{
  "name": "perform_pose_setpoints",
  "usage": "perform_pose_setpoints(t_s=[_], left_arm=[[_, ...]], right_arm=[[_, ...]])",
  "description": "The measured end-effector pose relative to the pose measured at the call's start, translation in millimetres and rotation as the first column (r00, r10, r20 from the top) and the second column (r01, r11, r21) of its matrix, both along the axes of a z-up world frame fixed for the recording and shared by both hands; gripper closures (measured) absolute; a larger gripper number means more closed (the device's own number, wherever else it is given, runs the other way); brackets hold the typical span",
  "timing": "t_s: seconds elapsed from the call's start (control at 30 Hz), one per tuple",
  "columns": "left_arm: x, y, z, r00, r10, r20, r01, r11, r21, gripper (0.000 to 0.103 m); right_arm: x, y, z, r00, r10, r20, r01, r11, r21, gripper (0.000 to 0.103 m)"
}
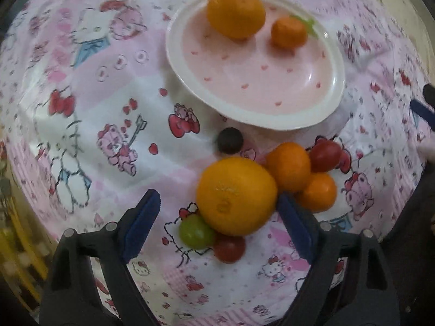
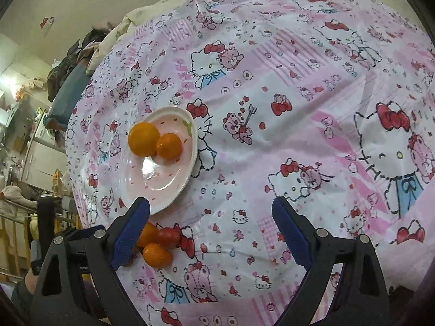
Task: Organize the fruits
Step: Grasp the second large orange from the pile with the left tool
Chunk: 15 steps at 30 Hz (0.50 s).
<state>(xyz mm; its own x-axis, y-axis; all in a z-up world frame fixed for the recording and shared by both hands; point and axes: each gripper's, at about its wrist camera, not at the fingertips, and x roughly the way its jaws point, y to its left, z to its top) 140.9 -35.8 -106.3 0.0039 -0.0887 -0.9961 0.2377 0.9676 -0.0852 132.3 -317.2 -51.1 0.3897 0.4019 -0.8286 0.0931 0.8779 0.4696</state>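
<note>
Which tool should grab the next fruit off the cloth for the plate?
Left. The left tool is open with the big orange between its fingers; the right tool is open over bare cloth, fruit off to its side.

The left claw (image 1: pixel 218 203) hangs low with its blue-padded fingers (image 1: pixel 141 222) spread wide. The right claw (image 2: pixel 210 212) is likewise agape, holding nothing.

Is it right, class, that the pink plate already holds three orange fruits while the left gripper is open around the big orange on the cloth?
Not quite. The pink plate holds two orange fruits, a large orange and a smaller one, as both wrist views show. The rest stands: the left gripper is open around the big orange on the cloth.
</note>
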Motion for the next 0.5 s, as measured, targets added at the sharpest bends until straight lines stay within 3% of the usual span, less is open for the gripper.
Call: perform_pose_setpoints(t_s=[0.17, 0.3, 0.5], left_arm=[[10, -6, -9, 0.998, -0.052, -0.028, 0.052, 0.999, -0.009, 0.016], [17, -1, -12, 0.998, -0.022, -0.056, 0.018, 0.997, -0.071, 0.025], [29, -16, -9, 0.999, -0.035, -0.039, 0.031, 0.995, -0.094, 0.025]], right_arm=[[1, 3, -1, 1.000, 0.011, -0.001, -0.011, 1.000, -0.014, 0.009], [2, 2, -4, 1.000, 0.011, -0.015, -0.011, 1.000, -0.013, 0.009], [2, 6, -4, 1.000, 0.021, -0.016, -0.021, 1.000, -0.016, 0.009]])
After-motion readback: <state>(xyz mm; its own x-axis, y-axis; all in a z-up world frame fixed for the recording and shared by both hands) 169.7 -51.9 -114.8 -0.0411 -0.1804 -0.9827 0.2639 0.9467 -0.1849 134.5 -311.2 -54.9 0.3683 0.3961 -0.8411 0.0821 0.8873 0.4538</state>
